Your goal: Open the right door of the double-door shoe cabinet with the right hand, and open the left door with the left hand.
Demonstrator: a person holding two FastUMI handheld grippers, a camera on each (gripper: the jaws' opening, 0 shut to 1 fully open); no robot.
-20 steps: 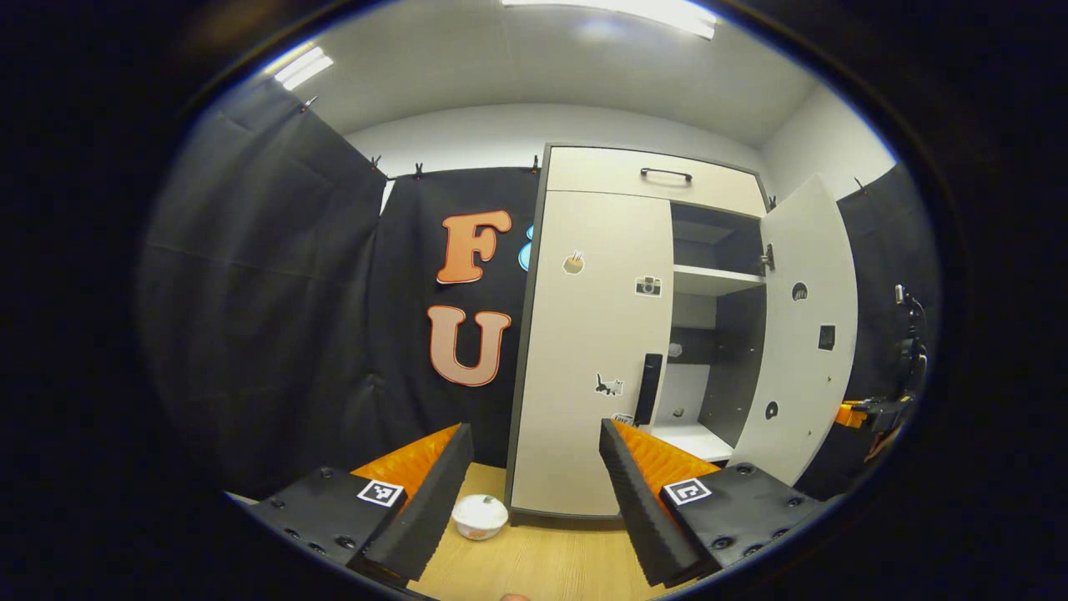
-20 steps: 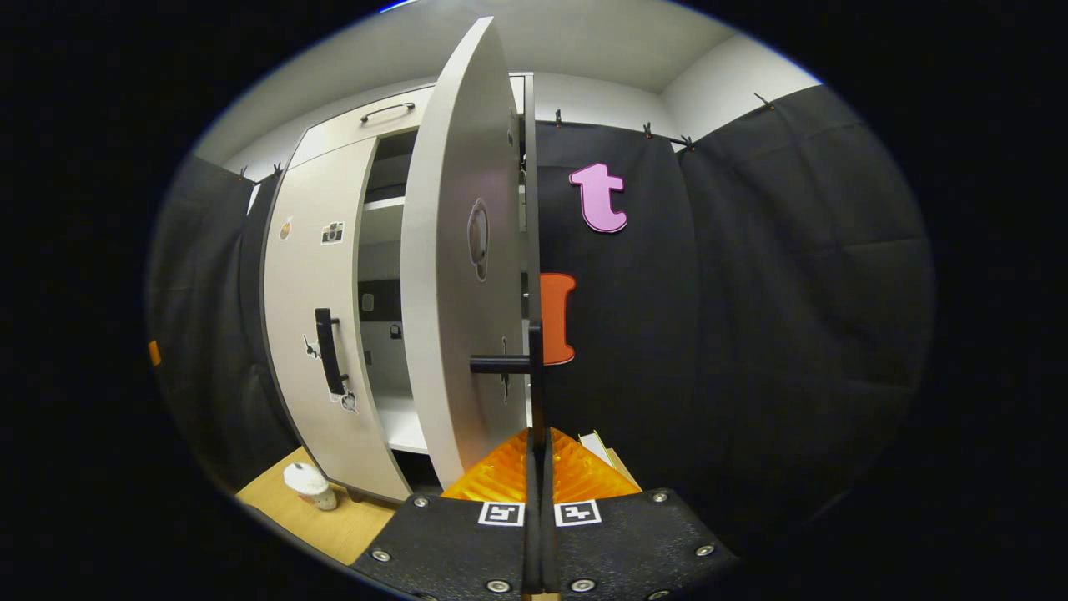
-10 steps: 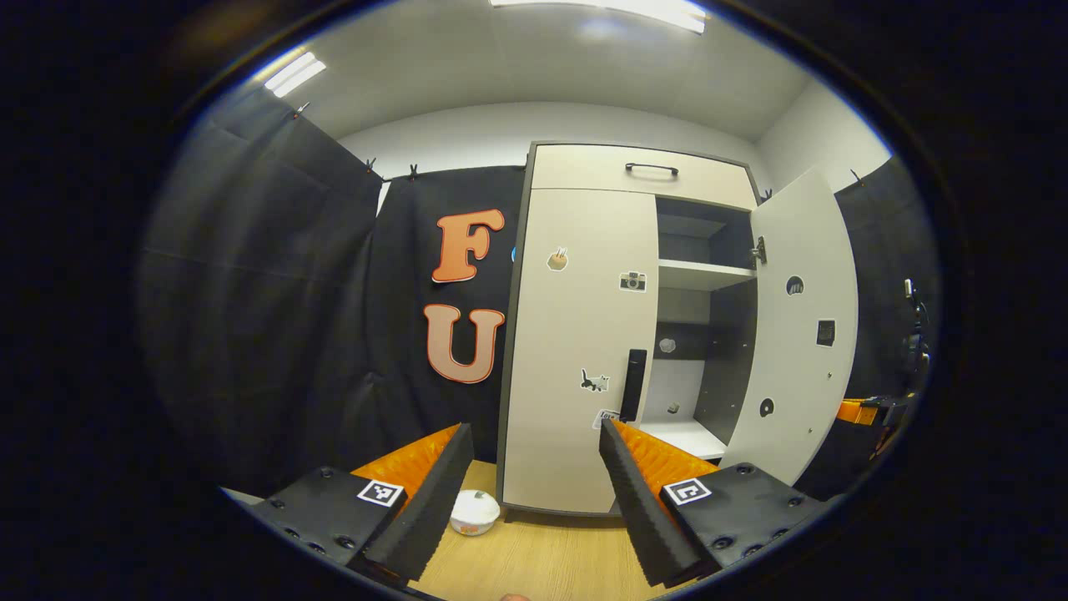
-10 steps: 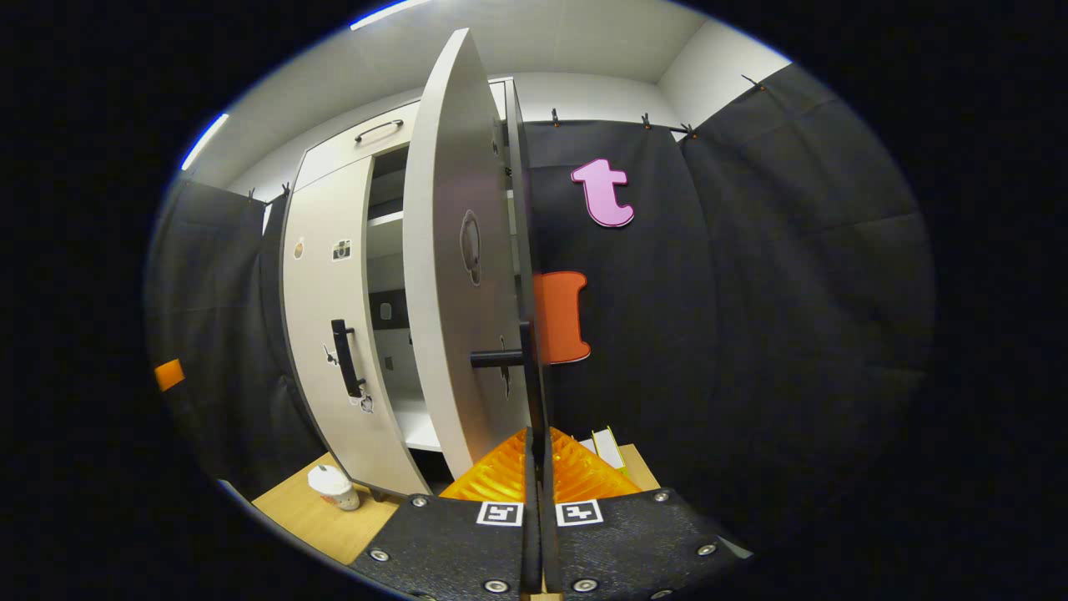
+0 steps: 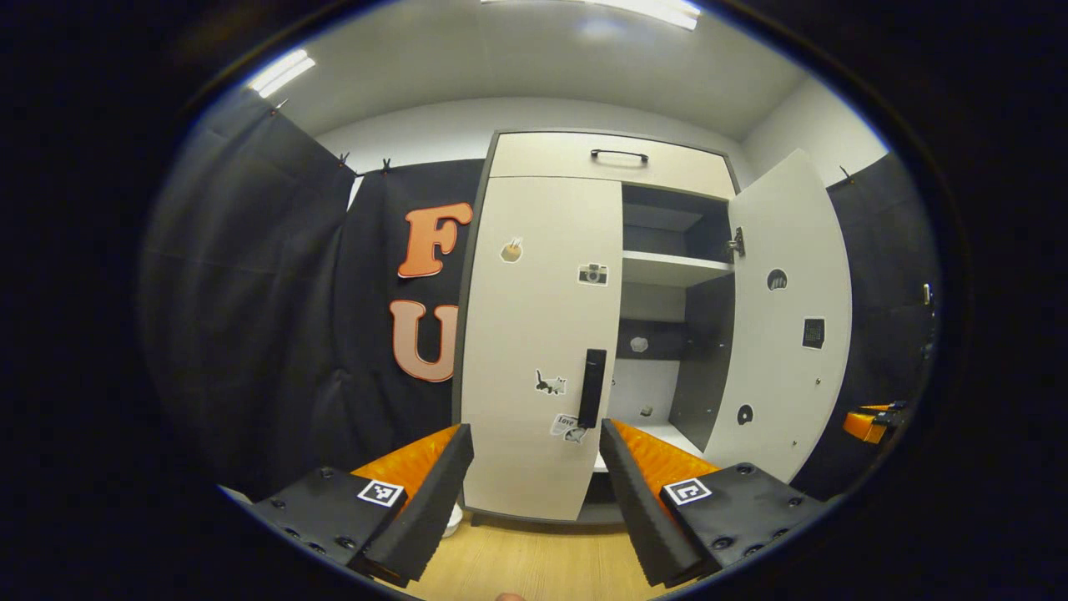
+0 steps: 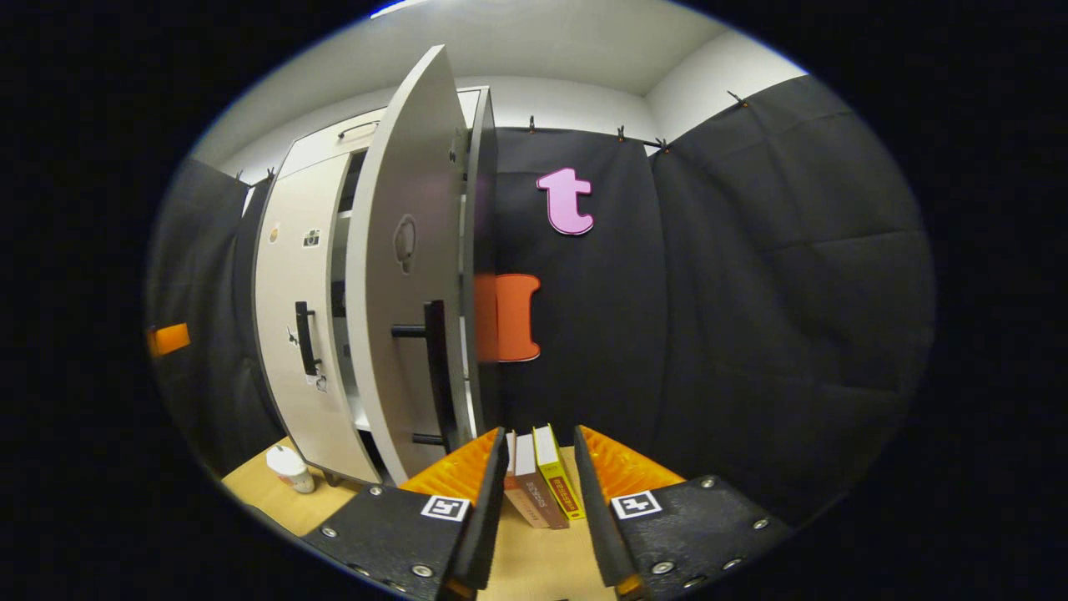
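The pale shoe cabinet (image 5: 609, 159) stands ahead in the left gripper view. Its left door (image 5: 526, 309) is closed, with stickers and a black vertical handle (image 5: 592, 388). My left gripper (image 5: 535, 428) is open, short of that door, its right finger just below the handle. The right door (image 5: 788, 334) is swung wide, baring shelves (image 5: 672, 267). In the right gripper view that open door (image 6: 405, 334) is seen nearly edge-on with its black handle (image 6: 435, 367). My right gripper (image 6: 538, 434) is open, just right of the handle and apart from it.
Several books (image 6: 542, 484) lie on the wooden floor (image 6: 259, 492) between my right fingers. A white cup (image 6: 289, 467) stands by the cabinet's left foot. Black cloth walls close in on both sides. The other gripper's orange part (image 5: 868, 421) shows beyond the open door.
My right gripper opened and let go of the right door's handle, drifting to the right of it. My left gripper moved nearer the left door, toward its handle.
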